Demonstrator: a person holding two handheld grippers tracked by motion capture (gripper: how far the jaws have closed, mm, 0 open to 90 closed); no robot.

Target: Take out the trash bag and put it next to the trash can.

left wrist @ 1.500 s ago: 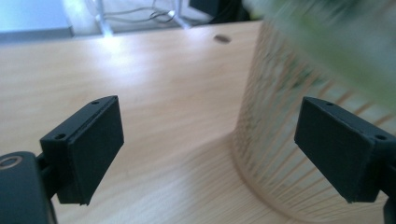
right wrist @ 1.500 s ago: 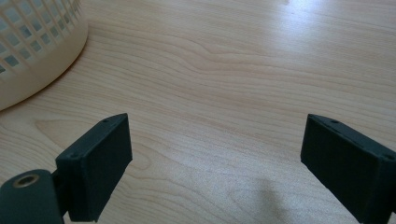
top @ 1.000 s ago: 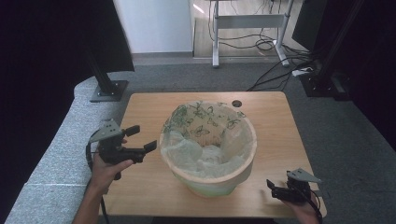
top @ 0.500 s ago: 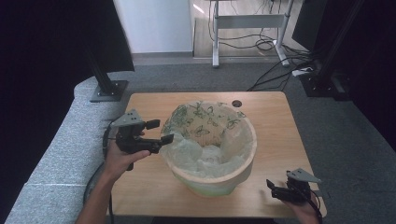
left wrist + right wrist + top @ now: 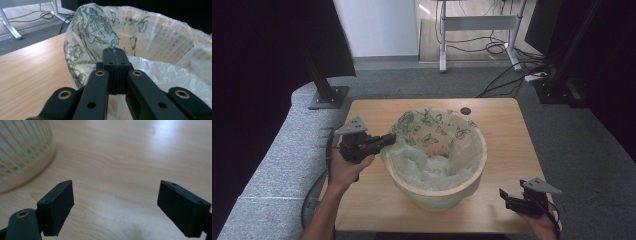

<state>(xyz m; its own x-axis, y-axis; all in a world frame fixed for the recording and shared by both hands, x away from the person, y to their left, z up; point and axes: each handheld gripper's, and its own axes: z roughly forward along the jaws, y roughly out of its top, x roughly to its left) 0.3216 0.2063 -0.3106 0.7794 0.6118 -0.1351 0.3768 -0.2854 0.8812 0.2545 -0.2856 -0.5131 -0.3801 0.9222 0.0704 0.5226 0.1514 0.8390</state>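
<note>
Table (image 5: 377, 210) — left gripper (image 5: 115, 53) apparently pinches liner (image 5: 92, 30).

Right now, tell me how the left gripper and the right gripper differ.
The left gripper has just closed its jaws and pinches the printed bag liner at the basket's rim; the right gripper stands wide open with nothing between its jaws. The left one is raised to the rim on the basket's left side; the right one sits low over the table near its front right corner, apart from the basket. Both are black, hand-held, and carry a grey plate.
</note>
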